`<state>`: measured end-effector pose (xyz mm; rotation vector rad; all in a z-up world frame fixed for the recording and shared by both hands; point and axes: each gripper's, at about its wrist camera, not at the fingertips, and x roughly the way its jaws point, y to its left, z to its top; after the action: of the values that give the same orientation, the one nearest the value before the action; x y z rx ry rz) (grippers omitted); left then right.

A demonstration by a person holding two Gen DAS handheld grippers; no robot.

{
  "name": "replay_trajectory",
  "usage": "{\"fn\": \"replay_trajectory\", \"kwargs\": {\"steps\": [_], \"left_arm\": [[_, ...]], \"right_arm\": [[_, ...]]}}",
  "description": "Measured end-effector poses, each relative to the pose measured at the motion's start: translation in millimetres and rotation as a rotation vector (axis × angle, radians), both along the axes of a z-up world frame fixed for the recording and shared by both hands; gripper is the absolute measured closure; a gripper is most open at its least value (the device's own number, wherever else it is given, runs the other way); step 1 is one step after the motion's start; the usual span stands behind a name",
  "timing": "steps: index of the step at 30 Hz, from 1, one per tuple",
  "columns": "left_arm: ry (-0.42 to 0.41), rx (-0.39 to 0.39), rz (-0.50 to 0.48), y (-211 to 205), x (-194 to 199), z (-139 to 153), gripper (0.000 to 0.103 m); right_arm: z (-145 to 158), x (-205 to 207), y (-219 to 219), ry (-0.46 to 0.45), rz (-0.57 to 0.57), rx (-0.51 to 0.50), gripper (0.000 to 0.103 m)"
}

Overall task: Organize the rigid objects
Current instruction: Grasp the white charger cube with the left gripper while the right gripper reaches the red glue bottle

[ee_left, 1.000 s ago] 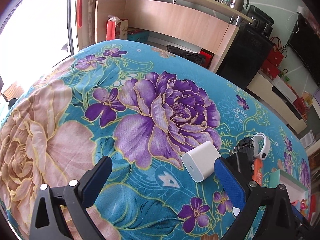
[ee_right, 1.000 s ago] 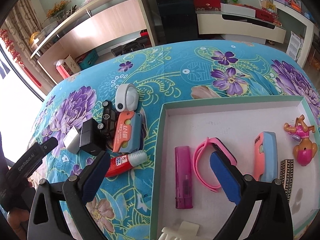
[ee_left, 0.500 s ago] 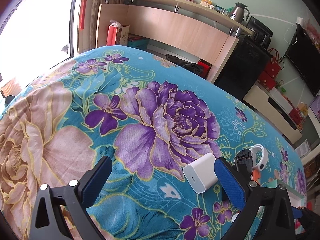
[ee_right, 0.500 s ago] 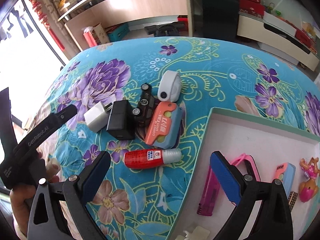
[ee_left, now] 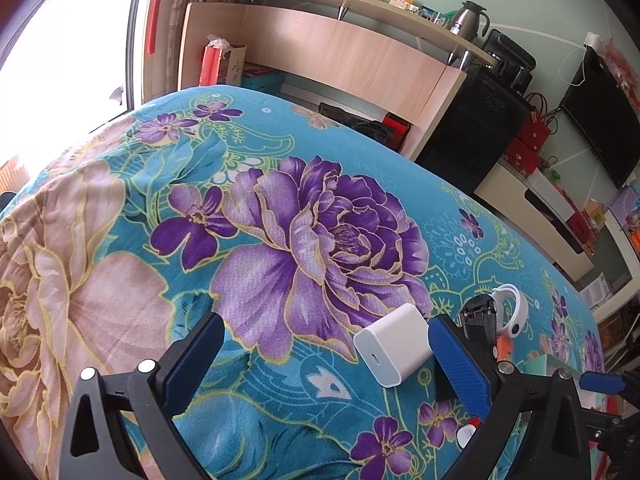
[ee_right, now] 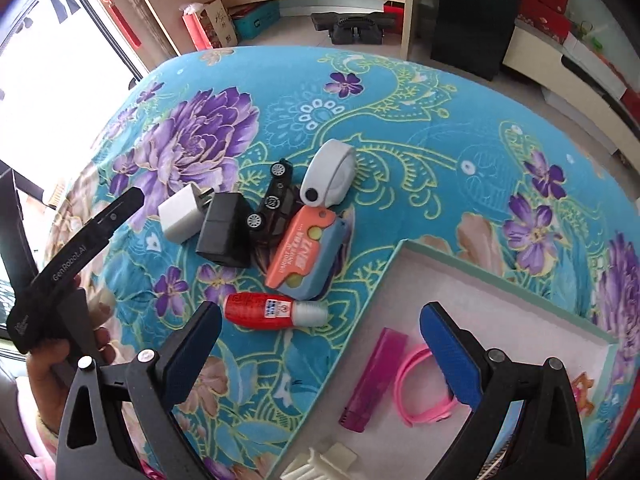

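Your right gripper (ee_right: 320, 344) hangs spread and empty above the red bottle (ee_right: 275, 309), which lies on the floral cloth (ee_right: 400, 120) just left of the tray (ee_right: 500, 268). Your left gripper (ee_left: 326, 356) is spread too, its right finger (ee_left: 460, 364) beside the white charger (ee_left: 394, 344), near the black toy car (ee_right: 272, 204).

The left tongs (ee_left: 320, 352) are spread wide, blue pads facing each other across an empty gap, nothing gripped. The right tongs (ee_right: 320, 344) are spread just as wide and also hold nothing. Off to the left of the right tongs, a hand (ee_right: 52, 376) grips the black handle of the left tongs from below.
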<state>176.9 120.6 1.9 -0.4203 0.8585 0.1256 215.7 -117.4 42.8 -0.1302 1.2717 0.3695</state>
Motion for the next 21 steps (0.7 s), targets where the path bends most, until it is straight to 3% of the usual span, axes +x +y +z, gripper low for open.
{"fn": "replay_trajectory", "kwargs": {"steps": [7, 10, 13, 21], "left_arm": [[0.049, -0.033, -0.055, -5.8, 4.4, -3.5, 0.0], [0.078, -0.006, -0.075, -10.9, 7.9, -5.7, 0.0], [0.083, 0.001, -0.105, -16.8, 11.6, -6.5, 0.0], [0.104, -0.005, -0.143, -30.6, 25.0, -16.3, 0.0]], "right_arm": [[-8.3, -3.3, 28.4, 0.024, 0.051, -0.02, 0.007], [-18.7, -5.4, 44.0, 0.044, 0.089, -0.046, 0.019], [-27.1, -4.4, 49.5, 0.07, 0.088, -0.033, 0.023], [-44.0, 0.3, 56.3, 0.081, 0.094, -0.072, 0.025]]}}
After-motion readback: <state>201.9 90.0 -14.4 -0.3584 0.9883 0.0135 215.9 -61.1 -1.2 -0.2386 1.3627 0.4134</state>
